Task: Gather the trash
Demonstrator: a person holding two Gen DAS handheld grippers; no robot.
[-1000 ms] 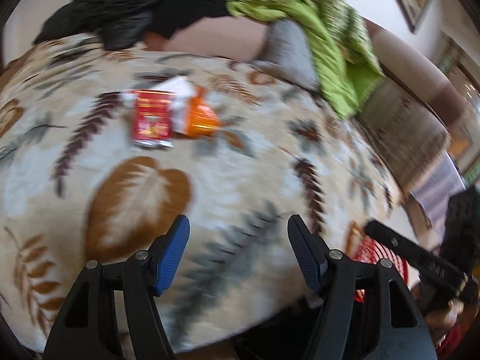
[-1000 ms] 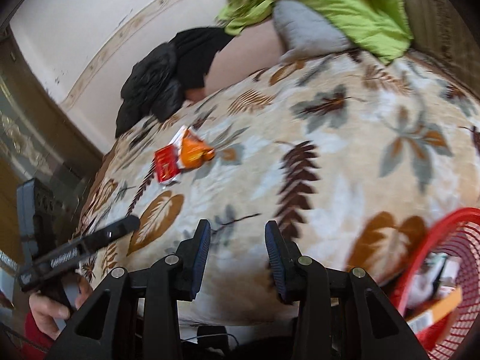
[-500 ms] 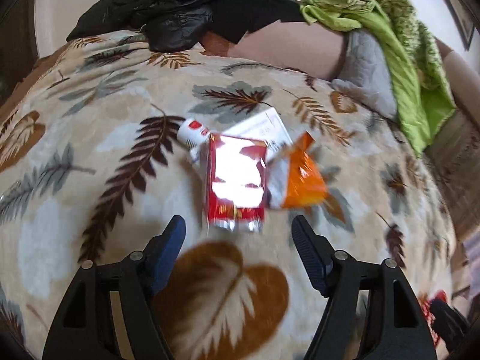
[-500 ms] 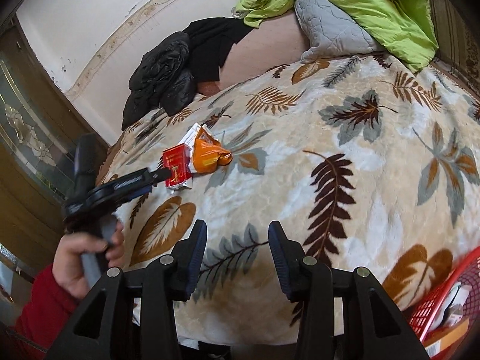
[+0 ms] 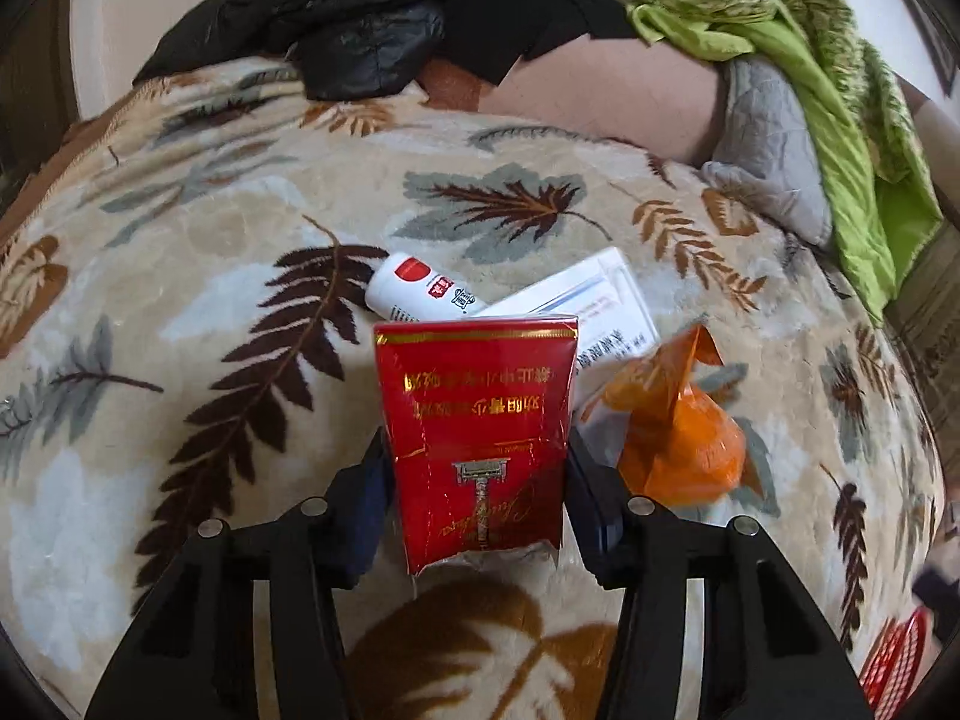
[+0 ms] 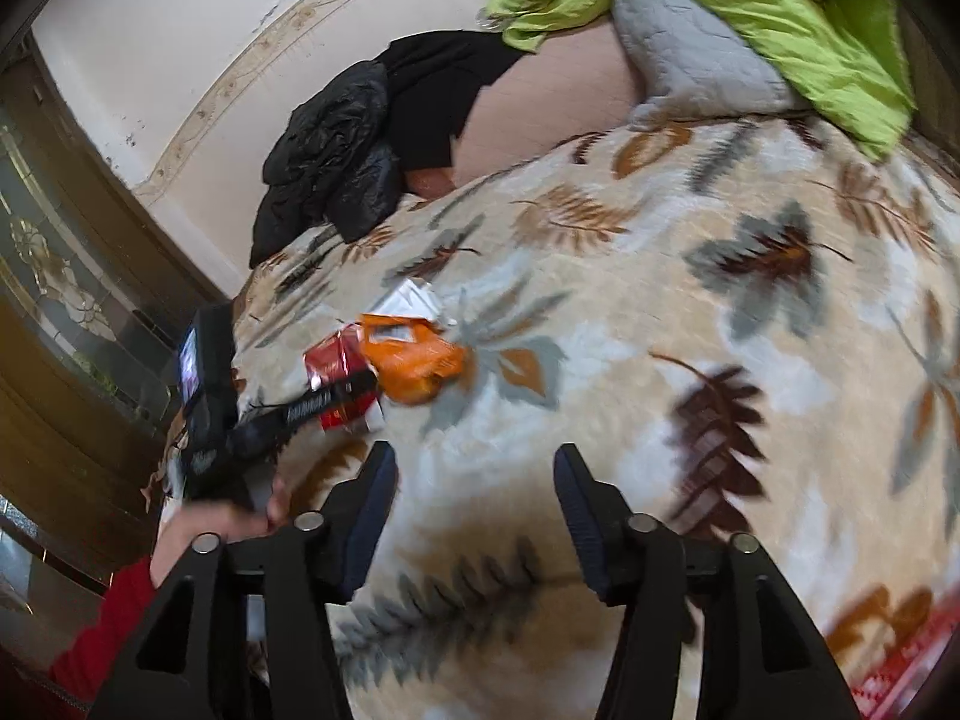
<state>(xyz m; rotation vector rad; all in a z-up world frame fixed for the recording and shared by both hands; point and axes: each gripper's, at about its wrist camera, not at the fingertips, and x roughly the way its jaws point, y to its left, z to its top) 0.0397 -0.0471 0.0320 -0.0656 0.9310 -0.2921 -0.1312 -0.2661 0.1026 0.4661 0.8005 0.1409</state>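
A red packet with gold writing lies on the leaf-patterned blanket, between the fingers of my left gripper. The jaws stand on both its sides; I cannot tell whether they press it. Behind it lie a white tube, a white box and a crumpled orange wrapper. My right gripper is open and empty above the blanket, nearer than the pile. In its view the left gripper reaches over the red packet beside the orange wrapper.
A black jacket and a green cloth over a grey cushion lie at the bed's far side. A red basket rim shows at the lower right, also in the right wrist view.
My left gripper has moved forward to the pile, and its fingers have narrowed around the red packet. My right gripper has opened wider and shifted slightly.
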